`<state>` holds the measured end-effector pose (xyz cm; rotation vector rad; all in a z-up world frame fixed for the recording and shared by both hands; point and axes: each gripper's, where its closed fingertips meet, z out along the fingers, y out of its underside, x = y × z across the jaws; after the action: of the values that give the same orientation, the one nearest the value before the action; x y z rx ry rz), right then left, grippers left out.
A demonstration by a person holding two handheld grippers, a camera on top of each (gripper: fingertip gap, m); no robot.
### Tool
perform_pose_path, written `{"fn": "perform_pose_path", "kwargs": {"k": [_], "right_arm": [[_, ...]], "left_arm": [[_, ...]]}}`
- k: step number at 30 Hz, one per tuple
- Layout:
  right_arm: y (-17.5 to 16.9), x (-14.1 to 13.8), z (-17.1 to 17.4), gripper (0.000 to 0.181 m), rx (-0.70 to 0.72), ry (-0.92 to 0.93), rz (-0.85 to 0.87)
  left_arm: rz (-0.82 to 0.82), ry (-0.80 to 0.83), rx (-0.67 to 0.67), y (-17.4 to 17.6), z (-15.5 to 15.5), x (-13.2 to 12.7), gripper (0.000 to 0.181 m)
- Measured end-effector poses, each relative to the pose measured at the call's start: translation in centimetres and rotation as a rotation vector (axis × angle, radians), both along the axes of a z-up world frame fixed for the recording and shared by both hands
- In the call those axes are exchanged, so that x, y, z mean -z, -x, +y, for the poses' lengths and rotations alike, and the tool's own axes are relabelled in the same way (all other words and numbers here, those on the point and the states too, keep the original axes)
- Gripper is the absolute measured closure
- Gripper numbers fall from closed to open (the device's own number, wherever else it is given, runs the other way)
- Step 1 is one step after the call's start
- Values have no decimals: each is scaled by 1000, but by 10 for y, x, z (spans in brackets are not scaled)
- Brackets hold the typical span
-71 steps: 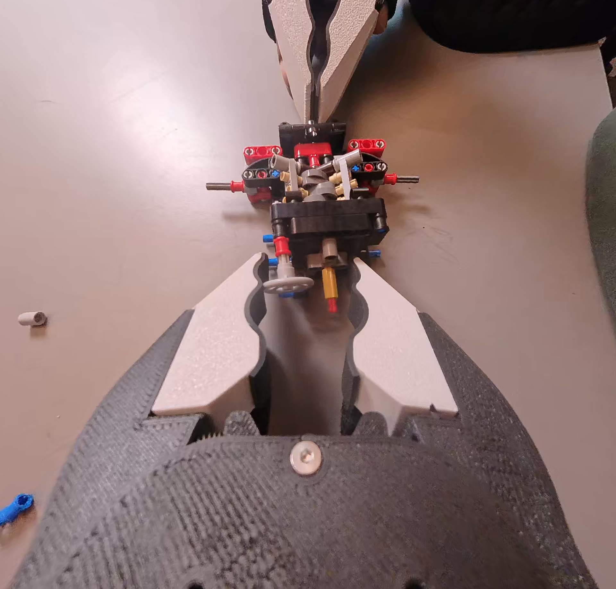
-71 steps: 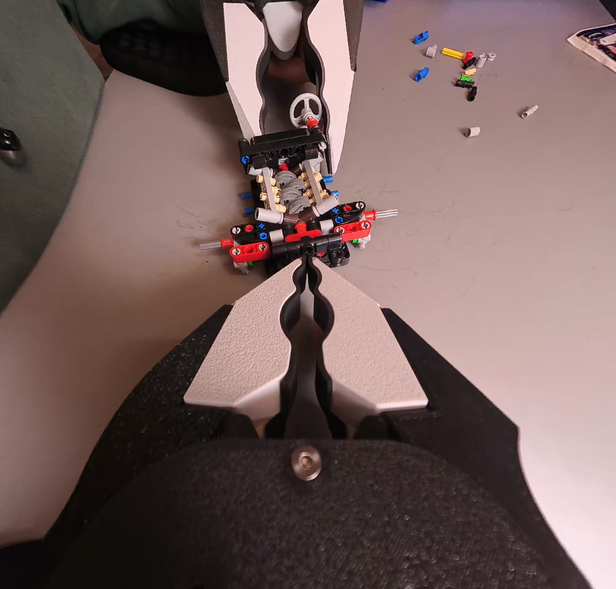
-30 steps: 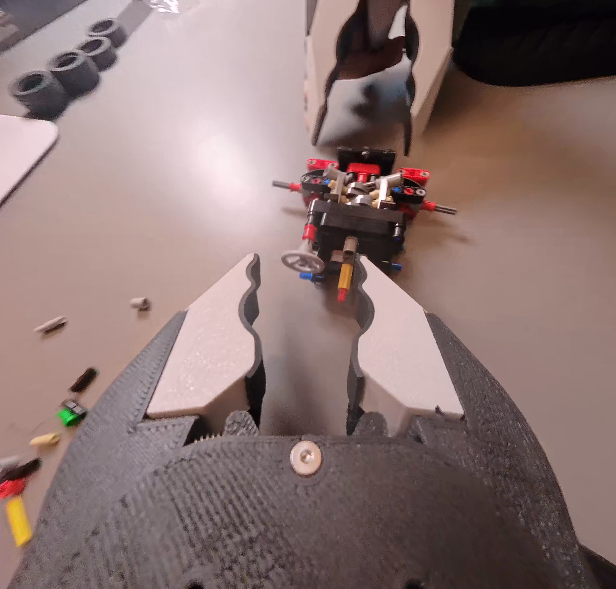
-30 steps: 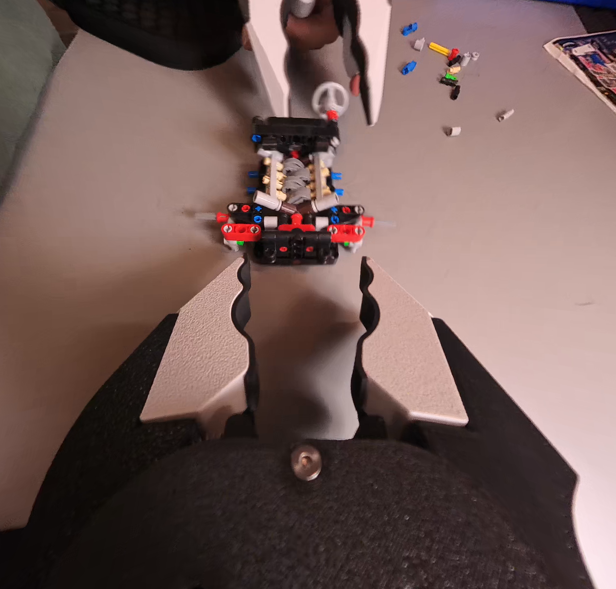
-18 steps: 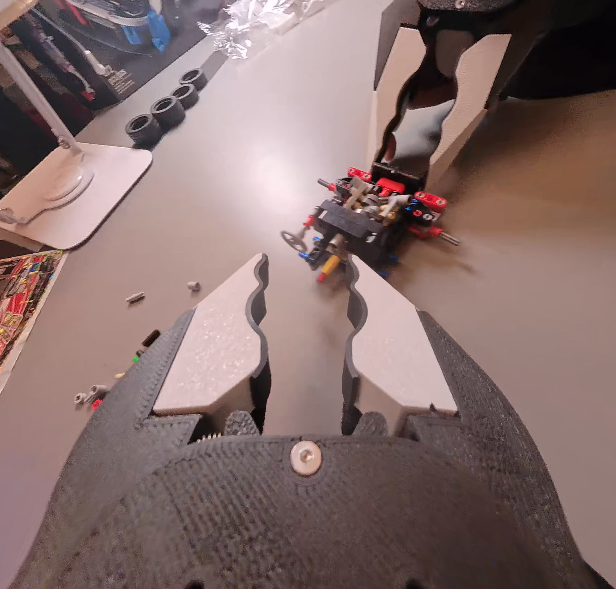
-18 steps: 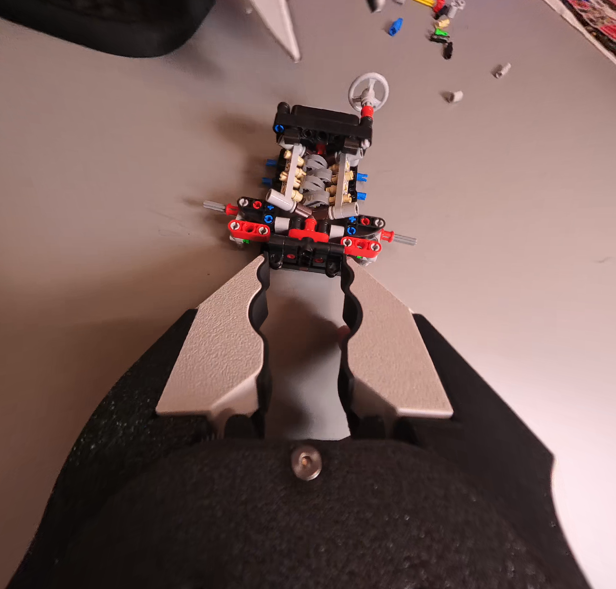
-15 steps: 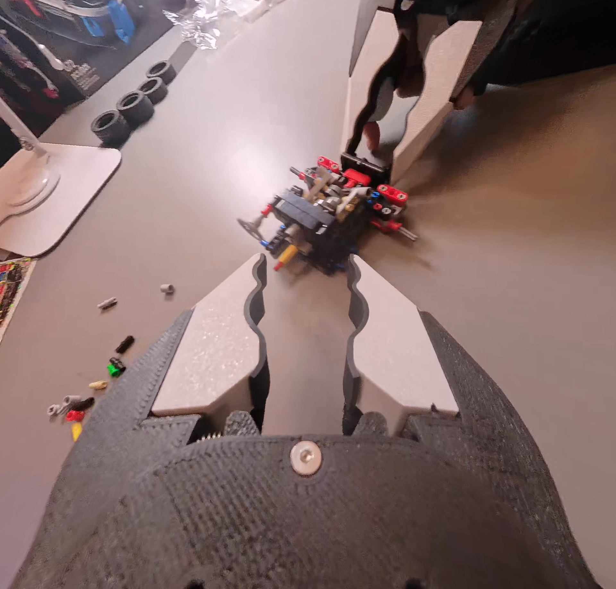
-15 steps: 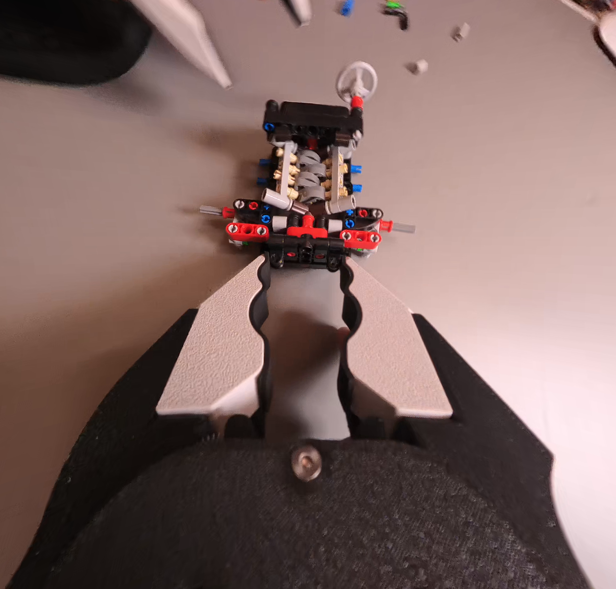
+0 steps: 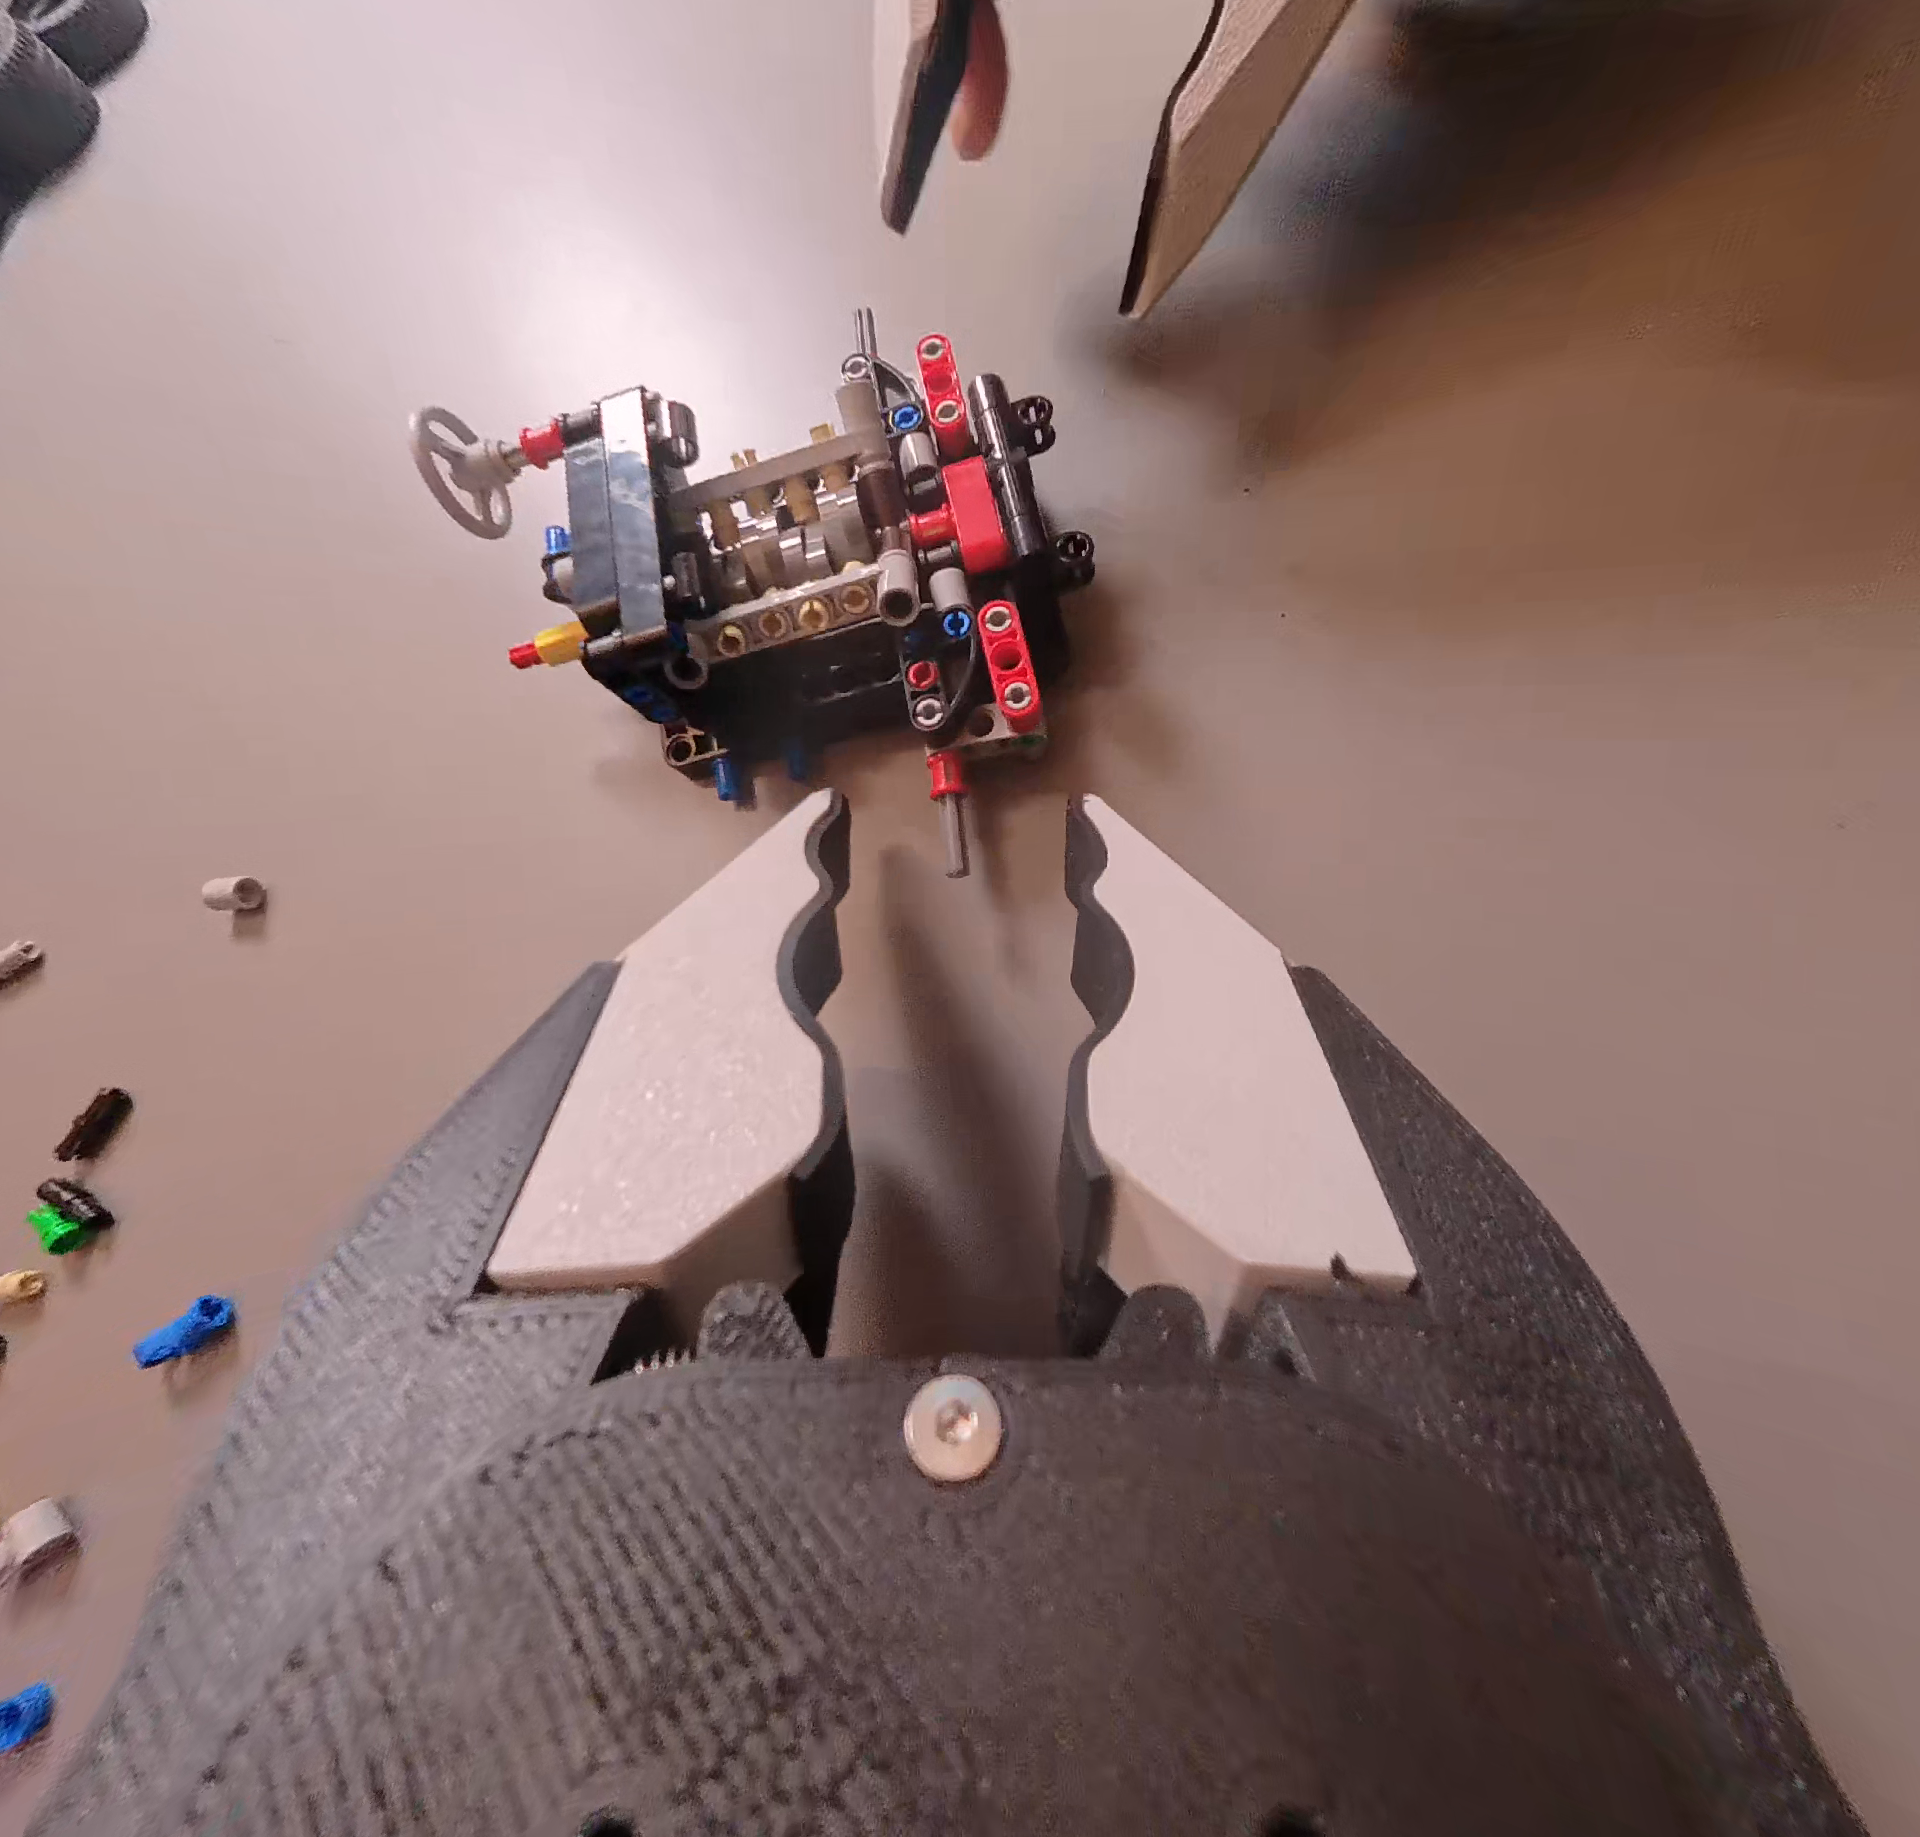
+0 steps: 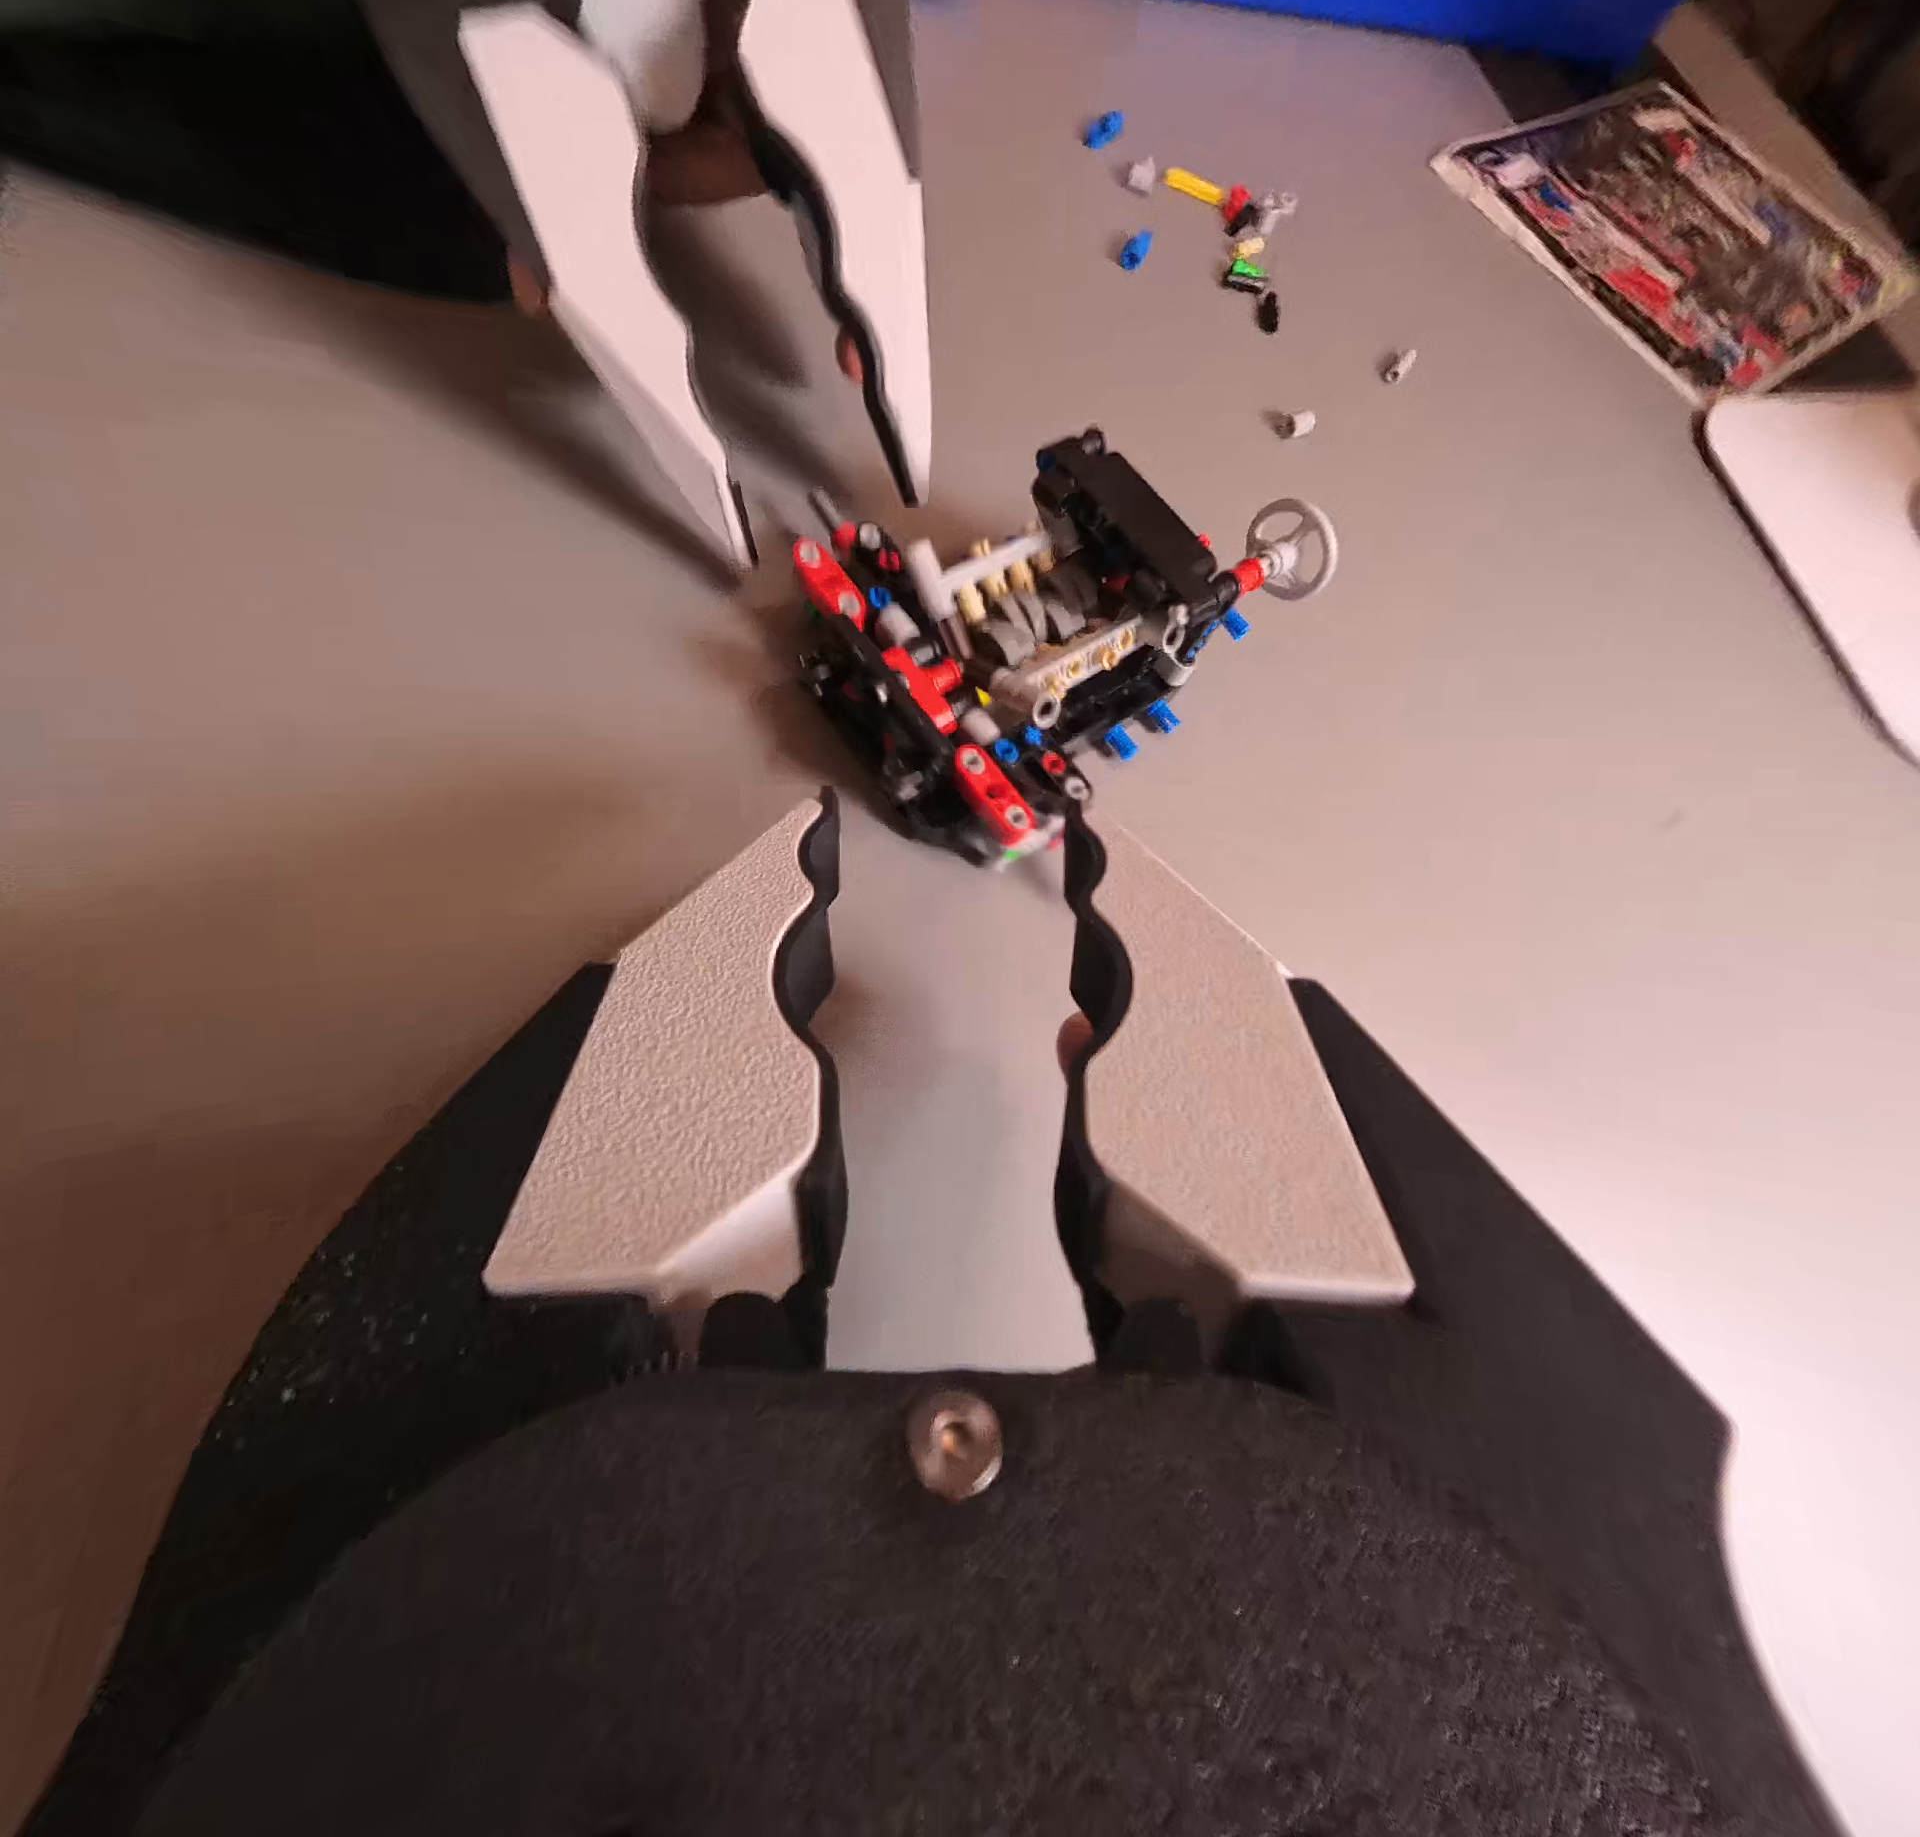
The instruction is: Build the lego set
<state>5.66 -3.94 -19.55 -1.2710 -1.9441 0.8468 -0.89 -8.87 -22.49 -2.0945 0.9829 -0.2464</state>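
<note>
Left wrist view: the half-built lego chassis (image 9: 821, 582) sits on the grey table (image 9: 1507, 748), its axle tip between the spread fingers of the left gripper (image 9: 956, 811); the right gripper (image 10: 951, 821), likewise spread, holds nothing beside it.

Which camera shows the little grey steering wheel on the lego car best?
The left wrist view. There the steering wheel is sharp, and you can see its spokes and the red piece joining it to the lego car. The right wrist view shows the wheel too, but smaller, farther off and blurred.
</note>
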Motion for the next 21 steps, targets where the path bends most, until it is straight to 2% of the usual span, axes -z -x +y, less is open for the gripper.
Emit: {"fn": "perform_pose_path", "kwargs": {"k": [3,6,10,12,16,21], "right_arm": [[0,21,21,134,-75,-109,-62],[9,31,29,136,-122,-78,-82],[12,30,26,163,-158,-52,-66],[10,30,25,177,-163,-71,-51],[3,29,14,179,-199,-51,-48],[8,29,27,177,-154,-44,-42]], "left_arm": [[-2,18,0,-5,2,6,147],[12,4,0,-7,6,8,156],[50,-17,-40,7,11,8,165],[63,-26,-54,15,11,7,175],[75,-27,-48,19,13,9,175],[39,-28,55,6,3,9,177]]}}
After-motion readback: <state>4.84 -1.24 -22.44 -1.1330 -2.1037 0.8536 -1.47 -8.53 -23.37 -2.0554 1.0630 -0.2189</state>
